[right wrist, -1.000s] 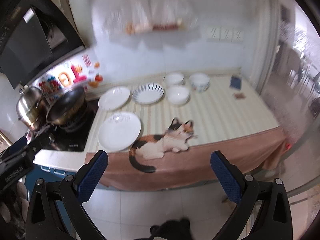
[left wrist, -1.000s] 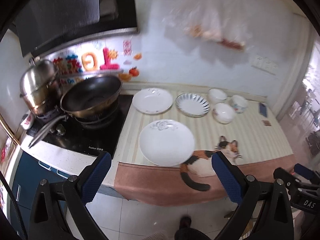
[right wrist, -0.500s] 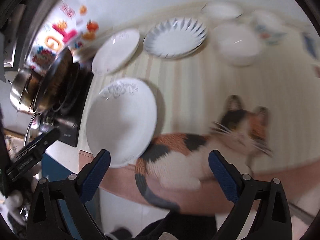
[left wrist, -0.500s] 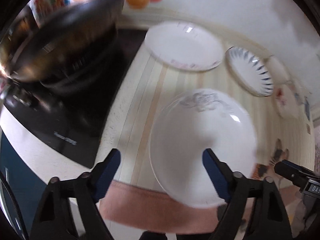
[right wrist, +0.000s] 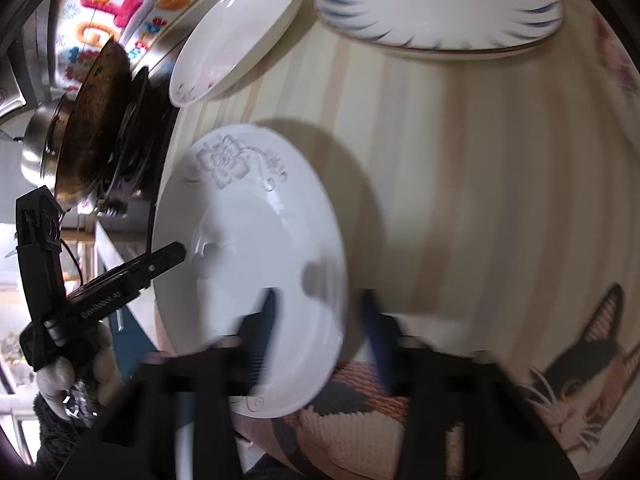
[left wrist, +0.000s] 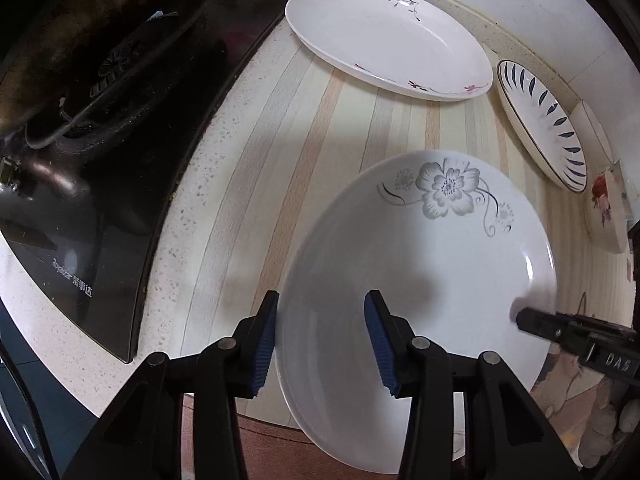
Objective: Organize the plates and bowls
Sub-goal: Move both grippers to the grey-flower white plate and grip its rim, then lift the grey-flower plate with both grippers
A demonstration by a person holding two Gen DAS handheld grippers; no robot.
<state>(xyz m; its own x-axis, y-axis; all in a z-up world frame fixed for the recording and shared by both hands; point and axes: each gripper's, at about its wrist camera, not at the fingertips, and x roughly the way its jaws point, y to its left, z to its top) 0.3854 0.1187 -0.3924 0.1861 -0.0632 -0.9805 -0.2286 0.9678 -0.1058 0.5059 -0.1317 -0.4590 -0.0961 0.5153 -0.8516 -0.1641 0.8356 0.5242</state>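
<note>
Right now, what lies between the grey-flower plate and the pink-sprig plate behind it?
Only bare striped counter mat separates the grey-flower plate from the pink-sprig plate; the left wrist view shows it clearly.

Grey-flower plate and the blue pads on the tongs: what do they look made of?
The grey-flower plate looks like glazed ceramic or porcelain: smooth white surface with bright glints, a printed flower under the gloss. Melamine can't be ruled out. The left tongs have blue pads that look like ribbed, matte rubber or soft plastic on black plastic arms.
</note>
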